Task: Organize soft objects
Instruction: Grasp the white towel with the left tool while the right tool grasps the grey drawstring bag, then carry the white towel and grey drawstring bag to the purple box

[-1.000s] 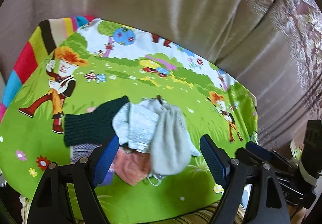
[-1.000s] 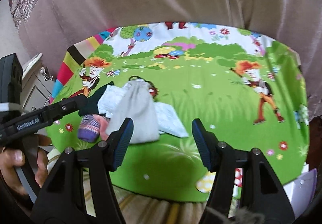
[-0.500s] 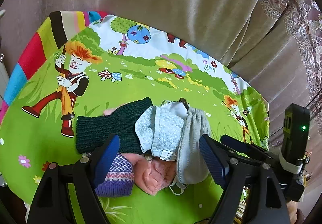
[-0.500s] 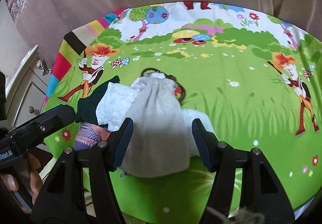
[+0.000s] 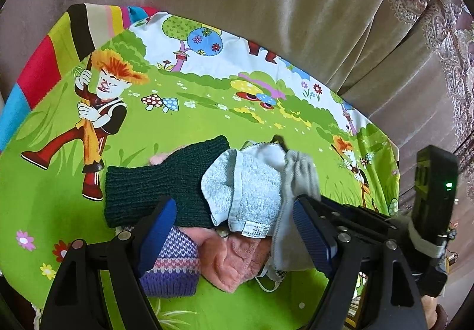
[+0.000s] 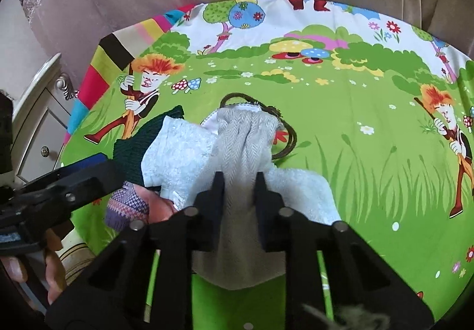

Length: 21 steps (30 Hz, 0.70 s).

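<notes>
Grey herringbone cloth (image 6: 243, 149) tops the heap of soft things on the cartoon sheet (image 6: 355, 137), so I take it first. My right claw (image 6: 237, 181) is closing, pads pinching its near fold. My left claw (image 5: 234, 223) stands wide, holding nothing, over the knits.

My soft things lie in one small pile on the green cartoon sheet (image 6: 340, 128). On top is a grey herringbone cloth (image 6: 246, 146), bunched into folds, and my right tongs (image 6: 237, 178) are closing on it. Under it lies a light blue towel (image 5: 246, 184) with a white label, folded and rumpled. To its left is a dark green knitted piece (image 5: 154, 187), lying flat. Below them I see a purple patterned knit (image 5: 174, 267) and a pink fluffy thing (image 5: 234, 258), touching each other.
</notes>
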Motion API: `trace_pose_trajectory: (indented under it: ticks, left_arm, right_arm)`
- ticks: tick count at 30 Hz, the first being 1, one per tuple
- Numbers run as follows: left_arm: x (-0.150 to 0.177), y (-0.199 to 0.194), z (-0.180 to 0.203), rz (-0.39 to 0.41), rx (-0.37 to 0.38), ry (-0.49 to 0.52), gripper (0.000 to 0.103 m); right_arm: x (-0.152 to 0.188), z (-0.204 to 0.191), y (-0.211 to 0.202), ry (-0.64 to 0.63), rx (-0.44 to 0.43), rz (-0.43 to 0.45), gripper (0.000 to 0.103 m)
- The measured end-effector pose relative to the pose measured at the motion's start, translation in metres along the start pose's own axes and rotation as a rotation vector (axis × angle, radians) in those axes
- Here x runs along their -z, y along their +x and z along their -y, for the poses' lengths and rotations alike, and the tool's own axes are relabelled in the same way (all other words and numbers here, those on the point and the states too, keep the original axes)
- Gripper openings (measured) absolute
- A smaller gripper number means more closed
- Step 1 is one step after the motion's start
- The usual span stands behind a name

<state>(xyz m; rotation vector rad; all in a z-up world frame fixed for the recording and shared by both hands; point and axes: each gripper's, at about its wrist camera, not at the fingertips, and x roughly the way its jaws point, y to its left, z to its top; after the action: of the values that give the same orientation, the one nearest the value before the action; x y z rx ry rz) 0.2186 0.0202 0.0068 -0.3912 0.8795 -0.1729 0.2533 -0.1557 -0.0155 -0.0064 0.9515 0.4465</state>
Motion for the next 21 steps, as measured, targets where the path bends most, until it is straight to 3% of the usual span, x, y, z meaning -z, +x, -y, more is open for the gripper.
trace_pose_trajectory:
  ticks: [6,10,18,20,21]
  left_arm:
    - [0.001,0.009,0.015,-0.018,-0.007,0.046,0.08]
    - [0.003,0.023,0.04,-0.046,-0.007,0.132,0.08]
    - [0.012,0.064,0.079,-0.103,-0.114,0.314,0.079]
    - [0.013,0.07,0.083,-0.109,-0.146,0.348,0.058]
    - [0.013,0.073,0.085,-0.113,-0.167,0.368,0.054]
  right_arm:
    - [0.003,0.016,-0.027,0.046,0.038,0.064,0.016]
    - [0.01,0.038,-0.052,0.095,0.099,0.107,0.016]
    - [0.032,0.077,-0.091,0.175,0.191,0.154,0.016]
    - [0.038,0.082,-0.099,0.184,0.203,0.161,0.016]
    - [0.041,0.084,-0.103,0.189,0.209,0.163,0.016]
